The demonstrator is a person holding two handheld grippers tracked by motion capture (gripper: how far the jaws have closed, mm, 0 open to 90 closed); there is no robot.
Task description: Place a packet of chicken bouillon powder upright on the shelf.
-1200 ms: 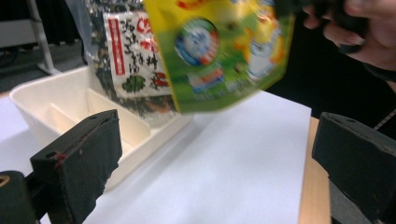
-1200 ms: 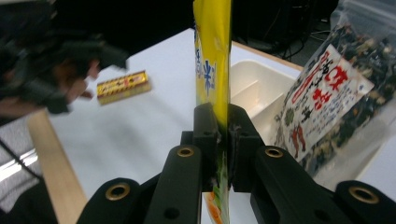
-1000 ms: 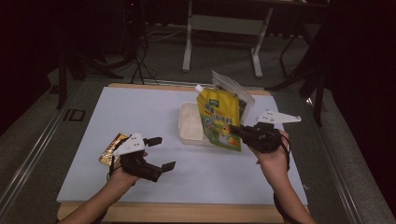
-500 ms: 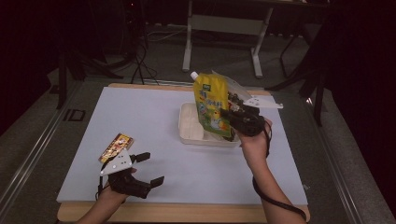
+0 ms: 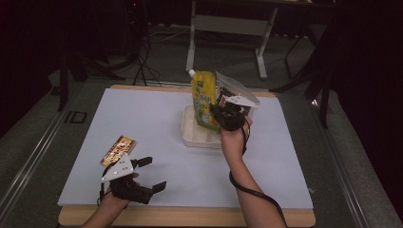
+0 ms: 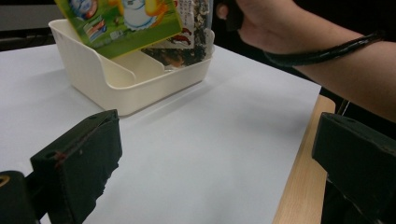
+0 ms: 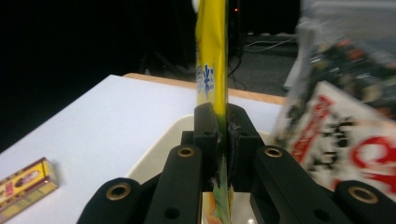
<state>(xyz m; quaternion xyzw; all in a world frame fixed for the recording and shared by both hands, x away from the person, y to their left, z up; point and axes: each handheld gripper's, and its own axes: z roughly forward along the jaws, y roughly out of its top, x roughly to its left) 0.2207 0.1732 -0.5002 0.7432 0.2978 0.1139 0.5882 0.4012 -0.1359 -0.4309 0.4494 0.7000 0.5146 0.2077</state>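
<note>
Jaws of right gripper [image 7: 219, 128] pinched tight on yellow-green pouch [image 5: 203, 97], held upright over cream bin [image 5: 195, 137], bottom edge inside it. Left gripper [image 5: 153, 173] jaws wide apart, nothing between, low over white table [image 5: 157, 114] near snack box [image 5: 119, 149]. Dark printed bag [image 7: 336, 116] beside pouch, blurred, cut off.

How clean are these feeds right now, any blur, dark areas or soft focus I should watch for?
High view: white table evenly lit, surroundings nearly black, picture slightly soft. Left gripper view: its near black jaws are out of focus; the cream bin is sharper. Right gripper view: the dark printed bag at right is smeared, while the yellow-green pouch clamped in the right gripper reads clearly.
</note>
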